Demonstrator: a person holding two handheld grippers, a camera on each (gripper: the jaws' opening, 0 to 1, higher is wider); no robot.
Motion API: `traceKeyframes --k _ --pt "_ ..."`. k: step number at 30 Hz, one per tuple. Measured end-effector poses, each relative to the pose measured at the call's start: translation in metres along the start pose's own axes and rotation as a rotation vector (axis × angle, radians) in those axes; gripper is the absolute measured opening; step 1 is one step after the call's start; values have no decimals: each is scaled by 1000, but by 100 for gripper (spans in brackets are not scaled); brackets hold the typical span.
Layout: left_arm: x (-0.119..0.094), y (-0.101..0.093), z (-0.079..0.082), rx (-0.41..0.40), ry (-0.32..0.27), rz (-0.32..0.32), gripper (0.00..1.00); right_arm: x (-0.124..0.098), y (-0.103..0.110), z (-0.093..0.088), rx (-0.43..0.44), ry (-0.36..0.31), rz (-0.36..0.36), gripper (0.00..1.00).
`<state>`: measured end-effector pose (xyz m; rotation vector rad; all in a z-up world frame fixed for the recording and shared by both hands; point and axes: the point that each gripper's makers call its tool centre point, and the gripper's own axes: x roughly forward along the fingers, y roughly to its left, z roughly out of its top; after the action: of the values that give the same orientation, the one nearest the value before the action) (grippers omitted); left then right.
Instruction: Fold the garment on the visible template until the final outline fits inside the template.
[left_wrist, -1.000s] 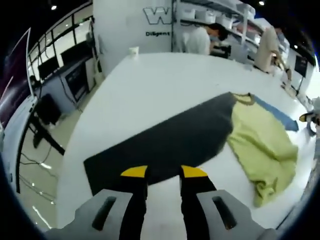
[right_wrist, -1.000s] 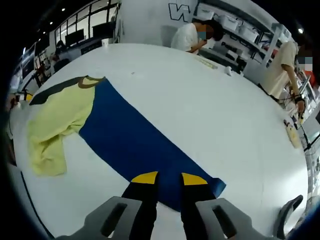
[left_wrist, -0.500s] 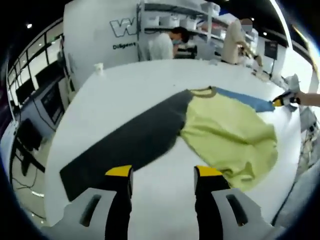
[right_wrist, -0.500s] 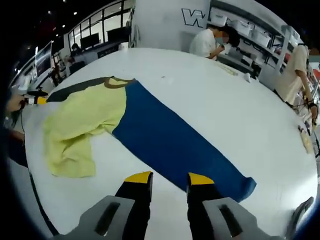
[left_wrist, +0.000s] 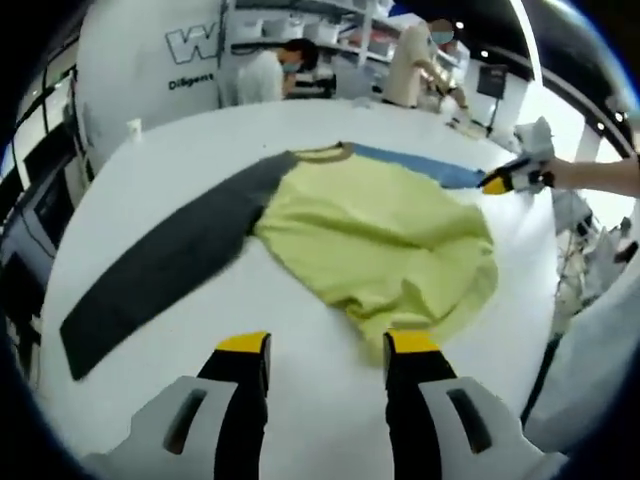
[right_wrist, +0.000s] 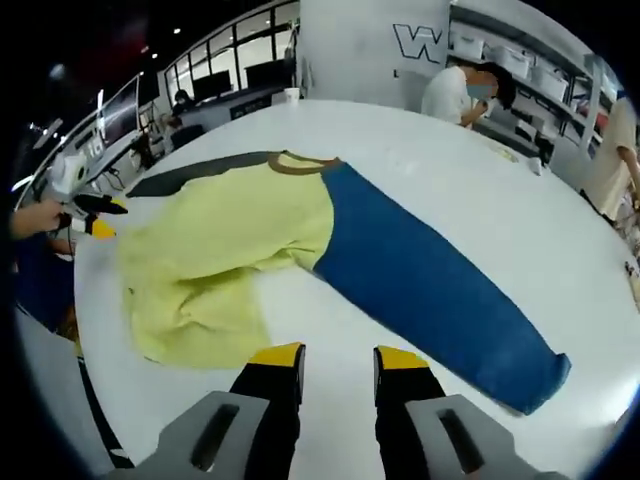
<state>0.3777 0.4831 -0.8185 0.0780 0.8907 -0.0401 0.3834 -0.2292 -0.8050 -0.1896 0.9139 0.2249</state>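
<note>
Both the left gripper (left_wrist: 327, 343) and the right gripper (right_wrist: 339, 353) hover spread and empty over the white table (right_wrist: 480, 230). Just beyond lies the rumpled yellow shirt (right_wrist: 225, 250), collar far, long blue sleeve (right_wrist: 430, 285) stretching right, dark grey sleeve (left_wrist: 165, 255) left.

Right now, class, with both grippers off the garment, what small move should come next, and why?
Probably lower the left gripper onto the yellow garment's bunched hem just ahead and close. Both grippers are open and empty, and the right gripper hovers above bare white table.
</note>
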Motion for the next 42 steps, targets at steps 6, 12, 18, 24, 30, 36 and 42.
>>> traceKeyframes --k 6,12,18,24,30,36,42 --pt "7 52 7 -37 42 100 36 13 -34 24 -13 28 -90 19" --pt "9 71 6 -58 66 143 30 16 -43 25 -4 43 -118 14" --pt "15 82 3 -80 83 158 23 26 -53 26 26 48 -127 10" --pt "29 85 -7 -60 111 141 7 30 -50 25 -3 59 -139 6" --pt "27 85 -5 -64 108 155 5 29 -50 25 -20 68 -144 0" --pt "22 79 0 -80 84 162 2 31 -56 23 51 62 -138 0" --pt "8 75 22 -145 -8 174 1 20 -61 23 82 30 -170 0"
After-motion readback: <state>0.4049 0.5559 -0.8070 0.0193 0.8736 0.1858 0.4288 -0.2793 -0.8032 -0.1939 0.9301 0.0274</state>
